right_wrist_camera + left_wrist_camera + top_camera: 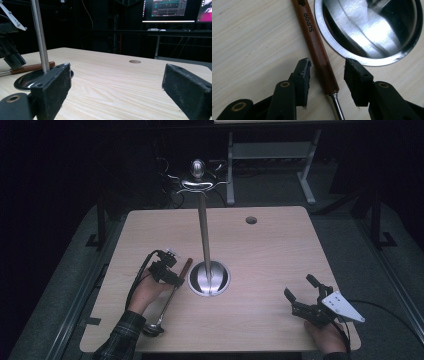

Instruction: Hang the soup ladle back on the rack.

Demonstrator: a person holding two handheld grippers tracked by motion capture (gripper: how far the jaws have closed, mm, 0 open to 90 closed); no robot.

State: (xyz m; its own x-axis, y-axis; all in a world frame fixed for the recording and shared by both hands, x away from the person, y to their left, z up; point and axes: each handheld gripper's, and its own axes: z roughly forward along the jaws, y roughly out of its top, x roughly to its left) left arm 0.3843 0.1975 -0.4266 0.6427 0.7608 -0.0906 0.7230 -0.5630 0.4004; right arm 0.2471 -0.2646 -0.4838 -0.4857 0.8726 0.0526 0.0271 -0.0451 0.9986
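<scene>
A ladle lies flat on the table, left of a metal stand. Its brown wooden handle (321, 59) is marked SUPOR and joins a steel shaft (336, 106); the bowl (153, 329) points toward the front edge. My left gripper (328, 63) is open, low over the handle's lower end. Its jaws stand one on each side with small gaps and do not touch the handle. In the high view the left gripper (176, 279) sits just left of the stand's base. My right gripper (300, 286) rests wide open and empty near the front right of the table (280, 250).
The stand has a round shiny base (208, 279), a tall pole (203, 230) and hooks at the top (200, 180). The base rim (342, 48) lies right beside the handle. A cable hole (251, 220) is at the back right. Beyond the table stand desks and monitors (170, 10).
</scene>
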